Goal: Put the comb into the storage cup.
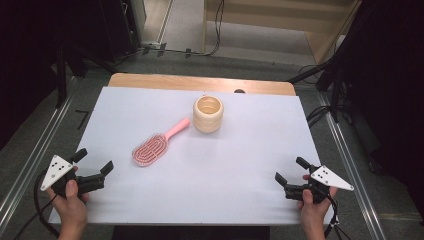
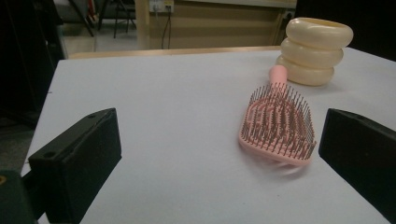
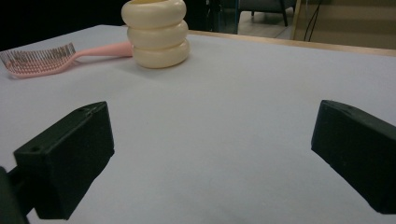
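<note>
A pink hairbrush [image 1: 151, 146] lies bristles up on the white table cover, left of centre, its handle pointing up-right toward a cream ribbed cup [image 1: 208, 114]. The left gripper view has the hairbrush [image 2: 279, 122] close ahead with the cup [image 2: 315, 51] behind it. From the right gripper view, the cup [image 3: 156, 33] stands far ahead and the hairbrush [image 3: 56, 58] lies to its left. My left gripper [image 1: 94, 161] rests at the front left, open and empty. Near the front right, my right gripper [image 1: 291, 170] is open and empty too.
A white sheet [image 1: 240, 160] covers the wooden table [image 1: 150, 80], whose bare far edge shows at the back. Dark stands and cables [image 1: 320, 115] flank the table on both sides. Metal rails [image 1: 30, 165] run along the floor.
</note>
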Demonstrator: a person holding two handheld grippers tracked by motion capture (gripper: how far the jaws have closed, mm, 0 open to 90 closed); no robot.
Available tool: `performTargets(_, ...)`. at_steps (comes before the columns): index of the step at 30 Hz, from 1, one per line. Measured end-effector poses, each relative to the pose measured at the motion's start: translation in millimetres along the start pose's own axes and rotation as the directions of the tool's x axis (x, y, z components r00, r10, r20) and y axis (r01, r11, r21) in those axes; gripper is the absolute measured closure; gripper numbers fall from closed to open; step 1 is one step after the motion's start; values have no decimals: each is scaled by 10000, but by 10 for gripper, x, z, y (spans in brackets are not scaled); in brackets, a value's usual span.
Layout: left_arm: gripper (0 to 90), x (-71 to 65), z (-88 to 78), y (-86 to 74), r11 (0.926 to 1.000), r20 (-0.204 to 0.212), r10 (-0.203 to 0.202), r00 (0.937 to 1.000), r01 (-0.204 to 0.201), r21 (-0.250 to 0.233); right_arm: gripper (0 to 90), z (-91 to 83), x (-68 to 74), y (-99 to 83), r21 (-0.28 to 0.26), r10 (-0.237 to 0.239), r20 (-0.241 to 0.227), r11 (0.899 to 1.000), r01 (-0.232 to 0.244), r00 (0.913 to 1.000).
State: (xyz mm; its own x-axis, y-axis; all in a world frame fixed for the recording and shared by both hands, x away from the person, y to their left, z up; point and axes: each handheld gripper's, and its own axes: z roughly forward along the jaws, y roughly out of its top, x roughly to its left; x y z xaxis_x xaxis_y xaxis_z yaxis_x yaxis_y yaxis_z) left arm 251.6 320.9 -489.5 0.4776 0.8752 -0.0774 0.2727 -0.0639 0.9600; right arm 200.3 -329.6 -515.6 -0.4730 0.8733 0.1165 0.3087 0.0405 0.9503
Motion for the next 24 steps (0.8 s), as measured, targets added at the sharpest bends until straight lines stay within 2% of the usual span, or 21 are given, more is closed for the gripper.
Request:
performTargets(3,0,-14,-3,32,9999,135,-10,9999,8,114,0,10,3,1,2,-89,14,10000,89,10000)
performTargets(5,14,-27,-17,78,9997,739,-238,9970,242,-36,0,14,4,2,45,-84,44,10000,84,10000)
performTargets(6,55,-51,-19,110,9997,759,-221,9969,230,-107,0,13,6,2,48,-90,45,9999,90,9999)
performTargets(7,88,-80,-19,149,9999,573,-98,9983,100,-41,0,12,6,1,17,-113,27,9999,113,9999)
performTargets(9,185,-104,-13,188,9998,549,-174,9983,176,-17,0,9,9,0,30,-123,22,9999,123,9999)
performTargets(10,234,-118,-7,224,9998,707,-213,9973,215,-14,0,11,19,1,59,-122,7,9999,122,9999)
performTargets(11,311,-146,-1,255,9997,643,-243,9976,244,-4,0,11,27,2,112,-108,-4,9999,108,9999)
performTargets(12,364,-186,27,310,9996,916,-266,9954,266,6,0,17,28,2,112,-208,-17,9997,208,9998)
performTargets(15,534,-229,80,365,9997,1036,-198,9944,182,157,0,24,40,3,152,-254,-26,9996,255,9997)
performTargets(16,534,-237,116,393,9995,1188,-171,9928,138,285,0,23,44,4,185,-299,-48,9994,300,9995)
performTargets(17,593,-250,152,422,9989,1196,-190,9926,138,443,0,24,47,4,212,-342,-46,9992,342,9994)
performTargets(18,645,-259,202,455,9980,1297,-139,9915,58,627,0,29,50,4,197,-349,-62,9992,351,9994)
performTargets(19,736,-277,263,505,9969,1300,-5,9915,-97,777,0,32,55,4,208,-342,-93,9992,344,9994)
performTargets(21,805,-283,299,534,9968,1403,17,9901,-130,795,0,32,55,4,216,-358,-105,9991,360,9993)
performTargets(22,805,-289,342,573,9960,1553,58,9878,-196,875,0,33,55,4,220,-362,-125,9991,365,9993)
performTargets(23,865,-295,368,596,9956,1617,116,9868,-264,897,0,33,54,5,260,-374,-173,9989,378,9992)
performTargets(24,890,-320,450,656,9932,1837,311,9825,-510,1048,0,33,55,5,262,-372,-194,9989,377,9991)
